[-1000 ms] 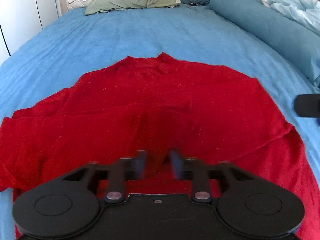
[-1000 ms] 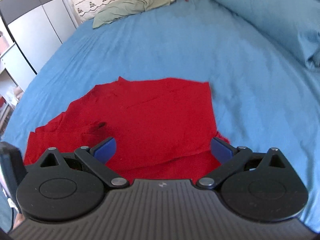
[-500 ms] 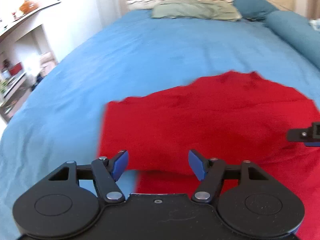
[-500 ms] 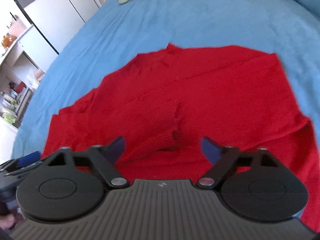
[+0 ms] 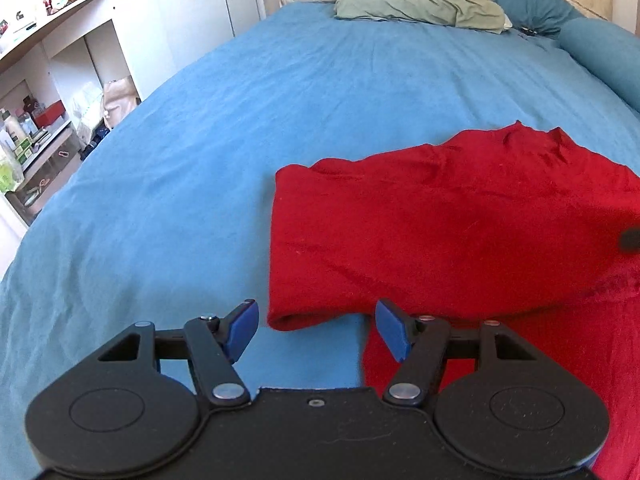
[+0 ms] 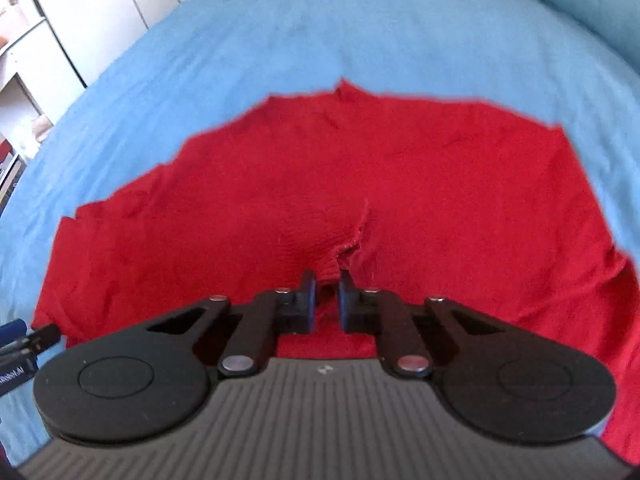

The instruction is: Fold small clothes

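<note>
My right hand-held gripper [image 6: 327, 280] has just been closing; jaws now nearly together, pinching a ridge of the red top [image 6: 360, 184] right at the tips. Top lies spread on the blue bed [image 6: 280, 40], running ahead & to both sides of that gripper. Left hand-held gripper [image 5: 316, 326] is spread, nothing between pads; folded sleeve edge [image 5: 296, 312] sits just ahead, right of centre. To do this well imo: keep the pinch firm, lift low, carry the fabric over evenly w/o dragging lower layers. Writing: white print on the left tool's body [image 6: 12, 378], too blurred to read.
</note>
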